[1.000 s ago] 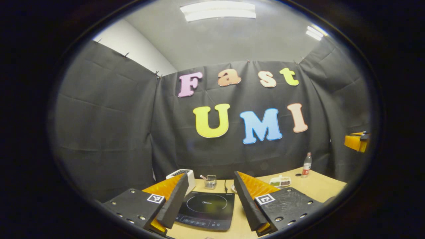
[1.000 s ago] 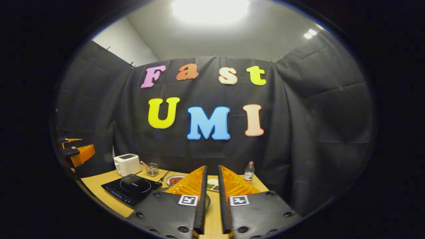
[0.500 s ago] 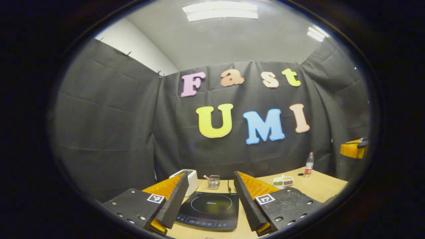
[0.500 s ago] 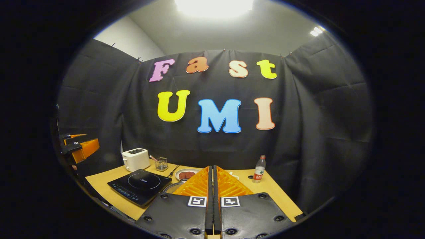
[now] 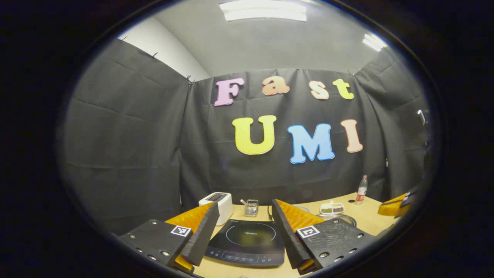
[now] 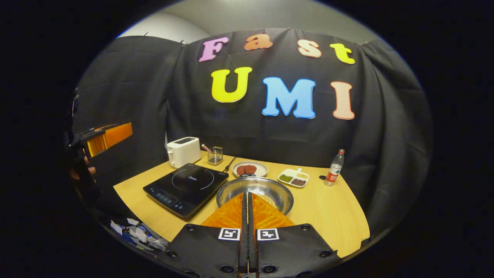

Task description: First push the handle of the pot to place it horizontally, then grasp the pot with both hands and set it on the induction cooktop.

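A steel pot (image 6: 233, 190) stands on the wooden table (image 6: 332, 210), right of the black induction cooktop (image 6: 185, 184). A dark handle (image 6: 247, 175) shows at its far rim. My right gripper (image 6: 247, 194) is shut with nothing between its fingers, tips just over the pot's near rim. My left gripper (image 5: 244, 203) stands open above the cooktop (image 5: 247, 240), empty. In the left gripper view the pot's rim (image 5: 341, 217) peeks out beside the right finger, and the right gripper (image 5: 397, 206) is at the far right. The left gripper (image 6: 104, 137) hangs at the left edge of the right gripper view.
Behind the cooktop are a white toaster (image 6: 183, 150) and a small utensil holder (image 6: 215, 155). A plate of meat (image 6: 250, 168), a divided dish (image 6: 294, 177) and a bottle (image 6: 334, 170) stand behind the pot. Loose clutter (image 6: 135, 231) lies below the table's near left edge.
My right gripper's fingers have closed, and it has tilted down and come over the pot. The left gripper stays open and has drifted slightly, bringing the pot's rim into its view.
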`<state>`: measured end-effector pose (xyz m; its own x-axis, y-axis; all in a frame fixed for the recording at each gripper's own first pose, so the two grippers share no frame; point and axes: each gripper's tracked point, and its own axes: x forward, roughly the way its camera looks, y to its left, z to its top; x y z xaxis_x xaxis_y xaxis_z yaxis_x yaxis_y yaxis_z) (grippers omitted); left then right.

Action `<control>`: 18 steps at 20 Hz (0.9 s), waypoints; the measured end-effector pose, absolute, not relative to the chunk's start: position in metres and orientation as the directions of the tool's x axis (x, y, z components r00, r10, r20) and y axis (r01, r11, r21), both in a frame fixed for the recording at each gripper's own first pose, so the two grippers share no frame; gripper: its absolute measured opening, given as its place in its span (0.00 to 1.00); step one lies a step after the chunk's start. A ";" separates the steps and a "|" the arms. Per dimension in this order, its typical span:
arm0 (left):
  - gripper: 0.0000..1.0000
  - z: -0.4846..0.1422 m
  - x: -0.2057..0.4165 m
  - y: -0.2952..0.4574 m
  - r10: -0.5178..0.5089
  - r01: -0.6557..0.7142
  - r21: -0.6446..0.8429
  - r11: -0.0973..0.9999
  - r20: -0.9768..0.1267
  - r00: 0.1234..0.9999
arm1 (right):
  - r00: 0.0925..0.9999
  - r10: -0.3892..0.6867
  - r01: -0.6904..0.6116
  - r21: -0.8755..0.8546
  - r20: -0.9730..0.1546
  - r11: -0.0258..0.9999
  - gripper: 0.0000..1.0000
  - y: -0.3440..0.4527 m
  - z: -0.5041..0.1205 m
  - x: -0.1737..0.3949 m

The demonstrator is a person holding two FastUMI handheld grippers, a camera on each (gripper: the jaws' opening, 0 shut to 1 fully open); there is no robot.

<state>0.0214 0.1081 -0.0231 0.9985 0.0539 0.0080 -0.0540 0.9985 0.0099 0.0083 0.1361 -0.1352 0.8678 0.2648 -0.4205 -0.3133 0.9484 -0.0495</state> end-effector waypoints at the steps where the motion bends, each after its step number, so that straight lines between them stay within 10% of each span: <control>1: 0.81 -0.025 0.023 0.110 0.062 -0.062 0.014 0.998 0.004 0.998 | 0.850 0.272 -0.332 -0.057 -0.452 0.942 0.02 0.138 -0.149 0.010; 18: 0.79 -0.043 0.075 0.102 0.153 -0.150 0.054 0.987 -0.058 0.987 | 0.516 0.318 -0.453 0.061 -0.796 0.889 0.00 0.141 -0.309 0.039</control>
